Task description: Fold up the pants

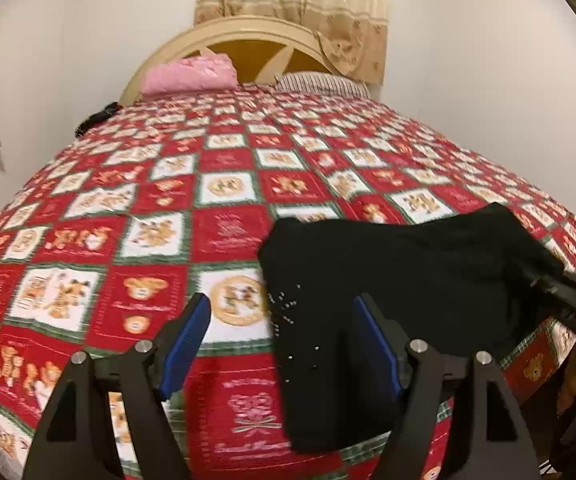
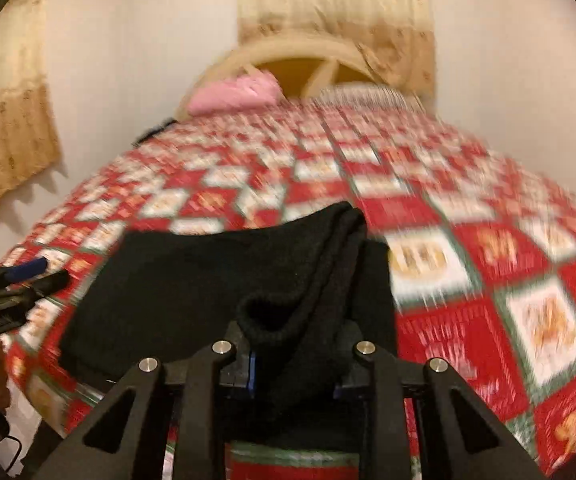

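Black pants [image 1: 400,280] lie partly folded on a bed with a red, white and green patchwork quilt [image 1: 216,184], near its front edge. My left gripper [image 1: 280,320] is open and empty, its blue-padded fingers [image 1: 186,340] hovering over the pants' left edge. In the right wrist view my right gripper [image 2: 294,354] is shut on a bunched fold of the pants [image 2: 192,280] and lifts that end above the rest. The right gripper shows at the right edge of the left wrist view [image 1: 568,292]. The left gripper shows at the left of the right wrist view [image 2: 28,274].
A pink pillow [image 1: 190,74] and a striped pillow [image 1: 320,82] lie at the cream headboard [image 1: 248,32]. A dark object [image 1: 96,118] lies at the bed's far left edge. White walls and beige curtains [image 1: 296,4] stand behind.
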